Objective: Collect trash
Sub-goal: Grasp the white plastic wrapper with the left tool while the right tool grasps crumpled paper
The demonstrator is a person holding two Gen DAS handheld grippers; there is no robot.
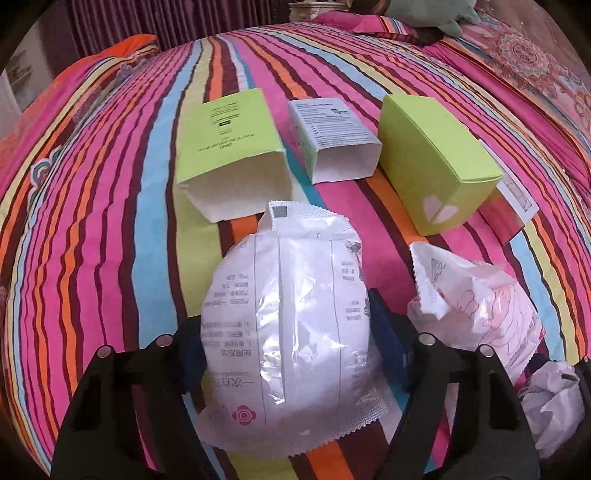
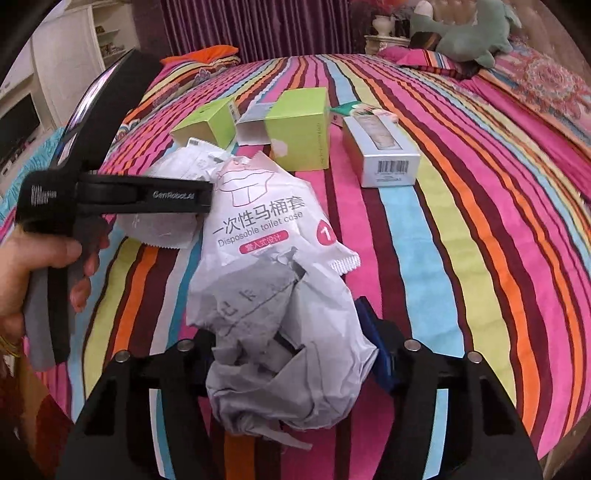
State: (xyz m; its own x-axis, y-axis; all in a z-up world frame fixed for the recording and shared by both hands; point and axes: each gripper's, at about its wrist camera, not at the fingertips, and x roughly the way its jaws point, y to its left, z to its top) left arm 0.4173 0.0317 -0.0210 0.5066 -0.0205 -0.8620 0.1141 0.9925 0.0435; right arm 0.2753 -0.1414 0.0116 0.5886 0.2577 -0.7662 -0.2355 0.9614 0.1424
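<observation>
My left gripper (image 1: pixel 286 328) is shut on a white plastic wrapper with printed text (image 1: pixel 284 295), held above the striped bed. My right gripper (image 2: pixel 291 354) is shut on a crumpled white "Disposable toilet case" wrapper (image 2: pixel 273 266); this wrapper also shows at the right of the left wrist view (image 1: pixel 480 302). The left gripper's body (image 2: pixel 110 195) and the hand holding it show at the left of the right wrist view, with its wrapper (image 2: pixel 177 166) beyond it. Both wrappers are close side by side.
On the striped bedspread (image 1: pixel 92 221) lie an open green box (image 1: pixel 229 147), an open white box (image 1: pixel 336 136), a closed green box (image 1: pixel 436 162) and a silver box with a barcode (image 2: pixel 384 147). A plush toy (image 2: pixel 469 33) lies by the pillows.
</observation>
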